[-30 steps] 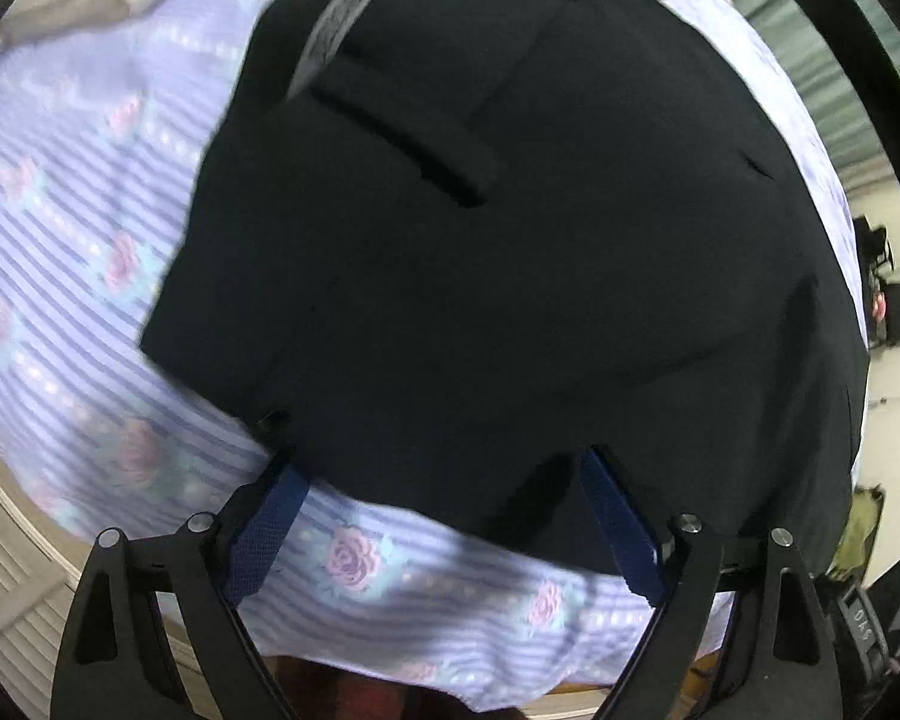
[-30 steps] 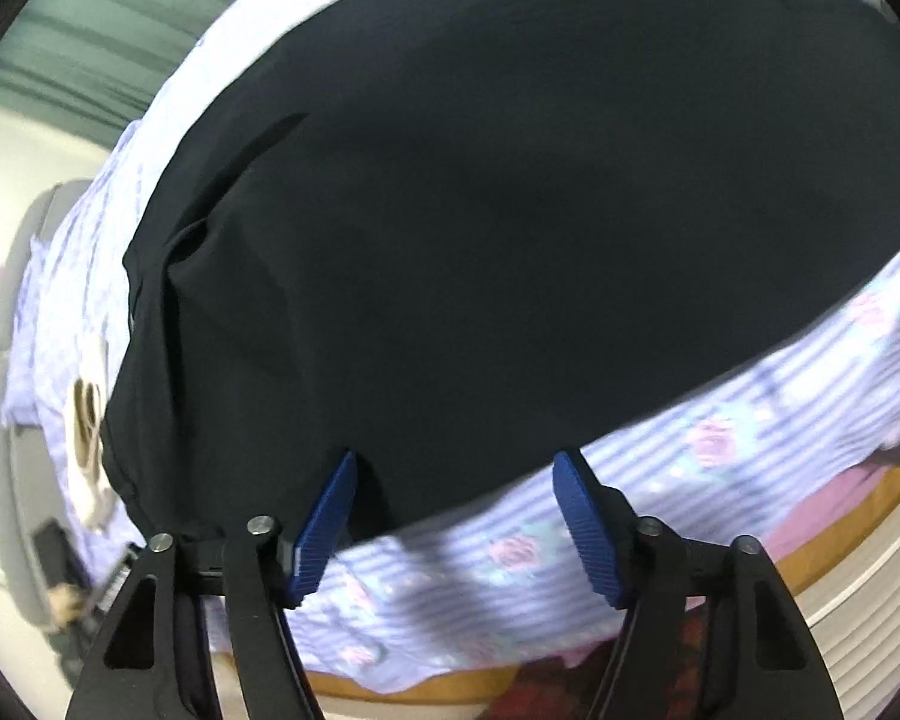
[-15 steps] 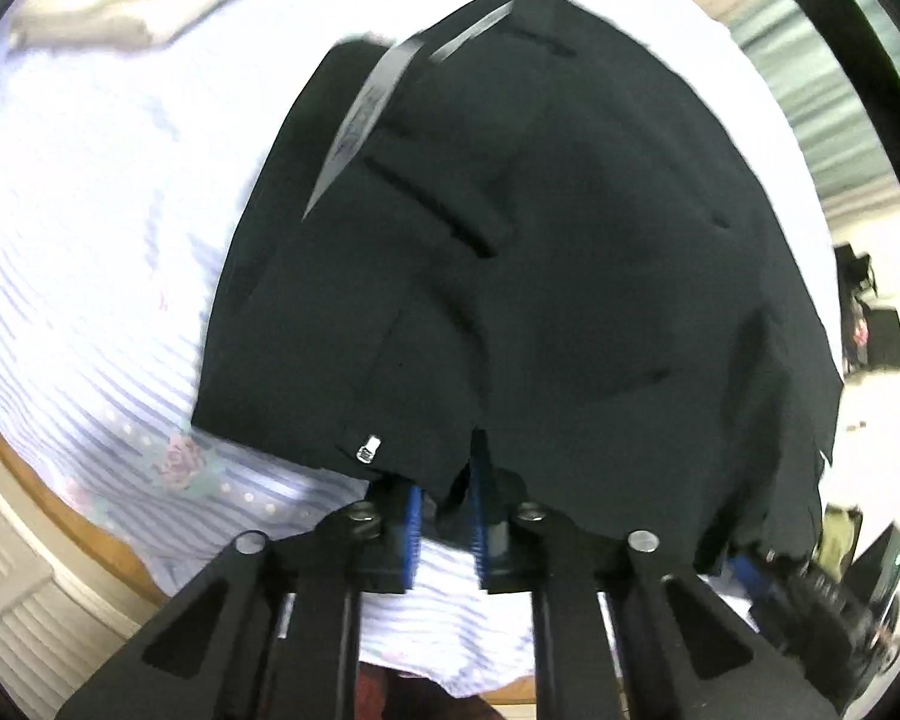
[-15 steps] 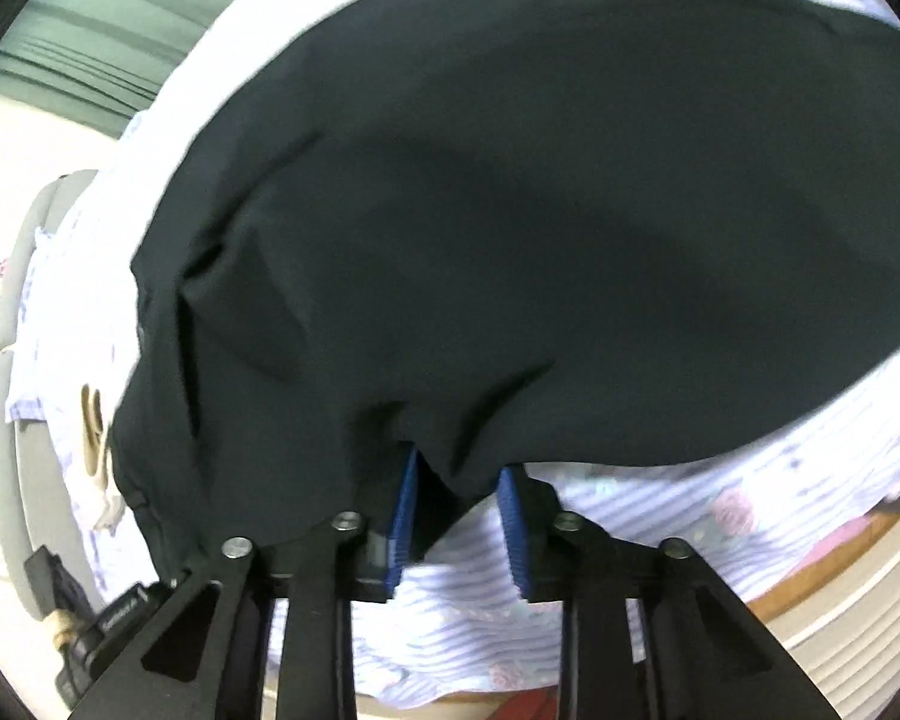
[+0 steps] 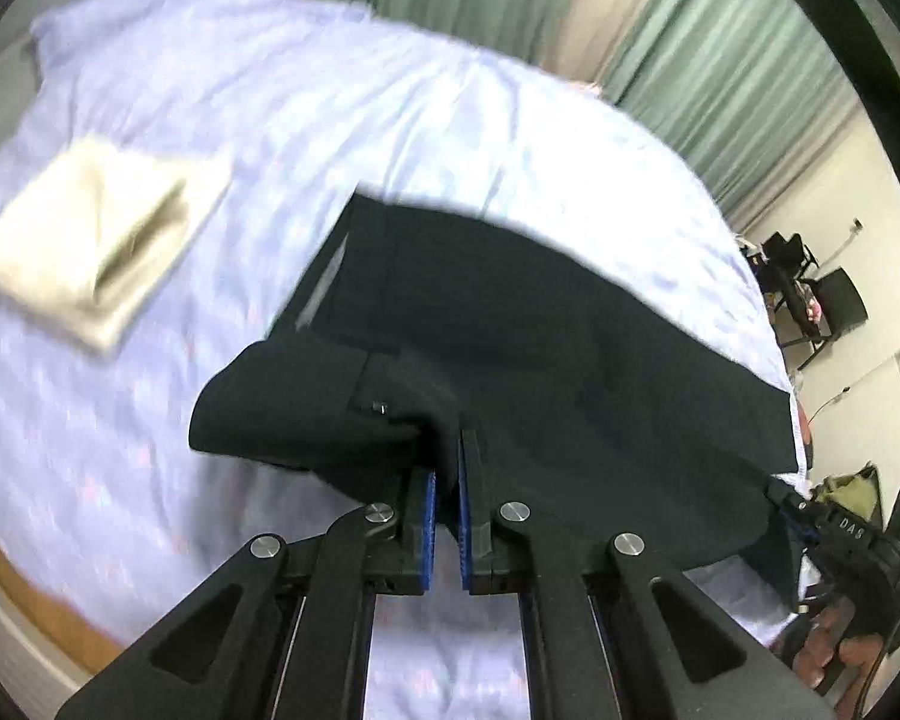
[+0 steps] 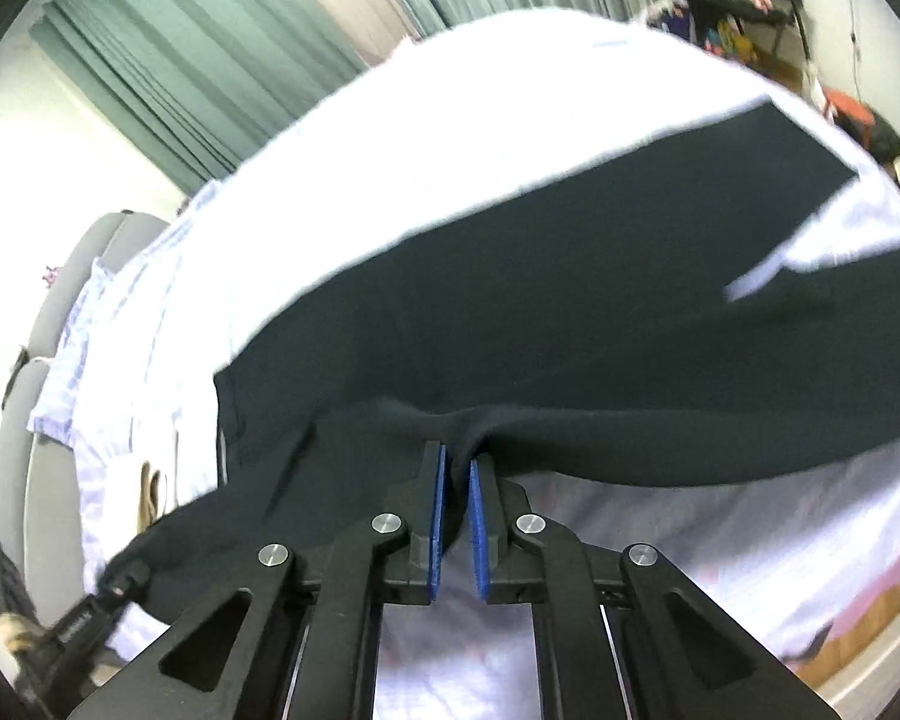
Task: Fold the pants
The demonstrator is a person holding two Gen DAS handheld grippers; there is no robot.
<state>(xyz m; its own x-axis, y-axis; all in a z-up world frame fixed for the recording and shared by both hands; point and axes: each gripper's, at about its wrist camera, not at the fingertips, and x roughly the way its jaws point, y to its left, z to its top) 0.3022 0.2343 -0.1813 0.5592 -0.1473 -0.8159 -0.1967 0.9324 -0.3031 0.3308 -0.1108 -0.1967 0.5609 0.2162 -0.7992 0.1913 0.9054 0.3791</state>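
Observation:
Black pants (image 5: pixel 540 348) lie across a bed with a pale lilac striped sheet (image 5: pixel 330 108). My left gripper (image 5: pixel 447 480) is shut on the near edge of the pants by the waistband, lifting it off the sheet. My right gripper (image 6: pixel 455 480) is shut on the near edge of the pants (image 6: pixel 570 312) further along the leg, also raised. The right gripper's body shows at the right edge of the left wrist view (image 5: pixel 834 540), and the left gripper shows at the lower left of the right wrist view (image 6: pixel 78 618).
A folded cream garment (image 5: pixel 96 234) lies on the sheet to the left of the pants. Green curtains (image 5: pixel 720 60) hang behind the bed. Chairs and clutter (image 5: pixel 810 300) stand at the right. The bed's wooden edge (image 5: pixel 30 600) runs below.
Both grippers closed on the near edge of the pants and lifted it up and away from the sheet; the views now tilt up toward the far side of the bed.

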